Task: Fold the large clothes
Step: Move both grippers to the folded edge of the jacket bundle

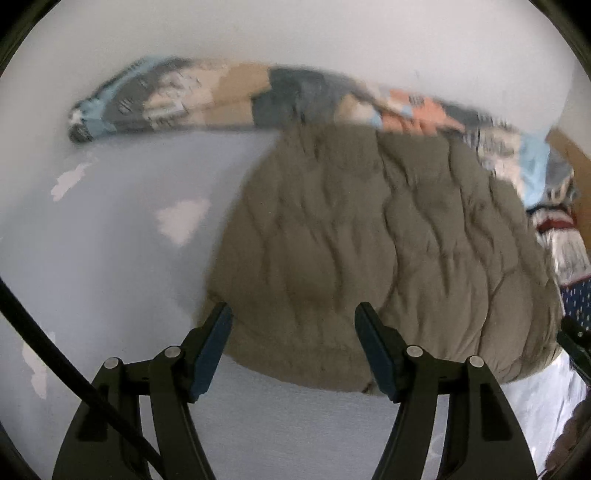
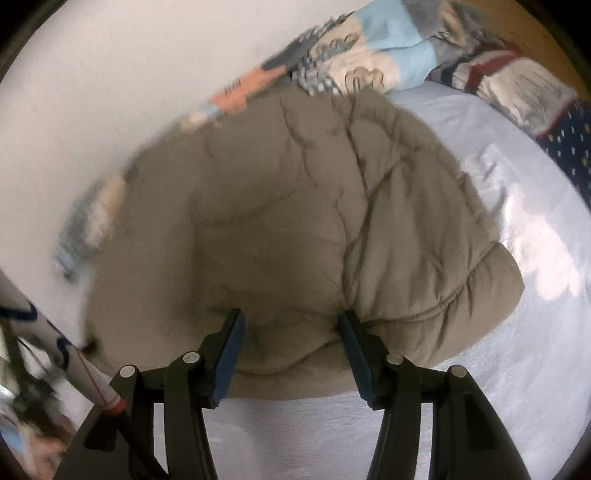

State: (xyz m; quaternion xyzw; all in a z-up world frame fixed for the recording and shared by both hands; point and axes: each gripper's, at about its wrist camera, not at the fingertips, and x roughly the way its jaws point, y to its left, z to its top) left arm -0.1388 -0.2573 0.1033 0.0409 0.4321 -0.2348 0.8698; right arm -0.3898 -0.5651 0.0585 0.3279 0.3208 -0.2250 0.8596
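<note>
While I look through the left wrist camera, I see at the far left a black cable (image 1: pixel 55 354) that crosses the corner, and behind it the pale blue bed sheet (image 1: pixel 110 266) with some bright patches of light. Next comes my left gripper (image 1: pixel 293 314): its two fingers stand apart, and the near edge of the brown quilted jacket (image 1: pixel 369 229) lies between and under them. I cannot tell if the pads touch the fabric, but they do not press it together. The jacket spreads to the right over the sheet, and a long patterned blanket (image 1: pixel 258 96) lies behind it along the white wall (image 1: pixel 295 29). The picture is blurred.

From the right wrist camera, the white wall is at the left, then the jacket fills the middle, folded into a thick bundle. My right gripper (image 2: pixel 291 319) is also open; the puffy edge of the jacket bulges between its fingers, not squeezed. Further right, the sheet shows bare, with the blanket heaped at the top right corner.
</note>
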